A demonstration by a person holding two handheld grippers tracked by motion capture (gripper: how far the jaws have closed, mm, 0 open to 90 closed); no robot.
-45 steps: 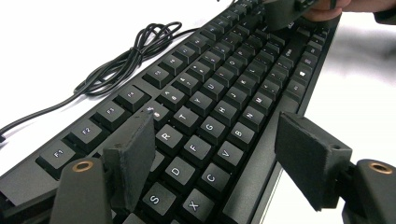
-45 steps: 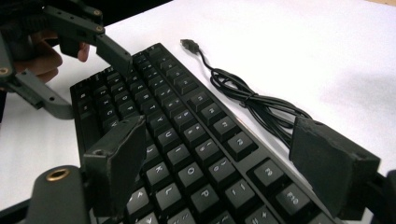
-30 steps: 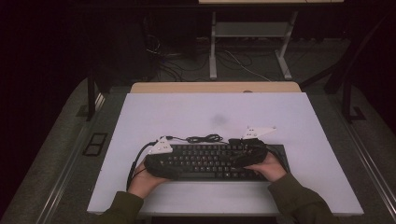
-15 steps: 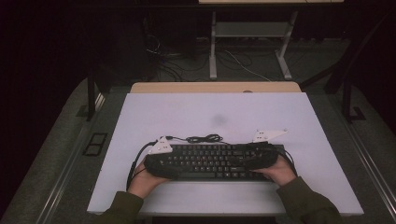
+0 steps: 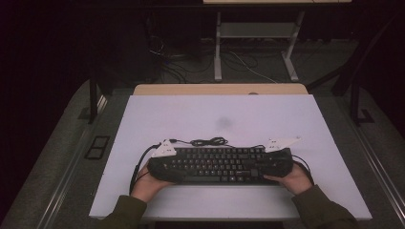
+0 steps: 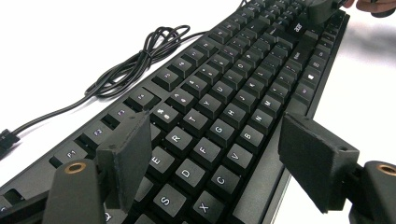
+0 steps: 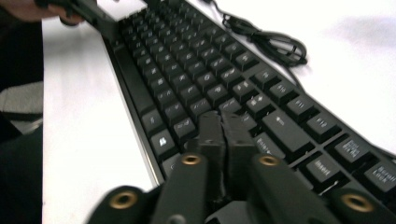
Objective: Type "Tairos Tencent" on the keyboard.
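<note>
A white table [image 5: 219,114] stands in a dark room, with cables on the floor in the upper part of the high view. A black keyboard [image 5: 219,164] lies in the lower middle, long axis left to right, its cord [image 5: 207,141] bunched just above. The left gripper [image 6: 215,154] has jaws apart over the keys; the right gripper [image 7: 223,135] has jaws pressed together above the keys.

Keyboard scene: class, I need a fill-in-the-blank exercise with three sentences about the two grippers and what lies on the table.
1. The left gripper, above the letter keys of the keyboard, has its jaws ____.
2. The right gripper has its jaws ____.
3. The keyboard's bundled cable lies on the ____ table, beyond the keyboard.

Missing words: open; shut; white
</note>
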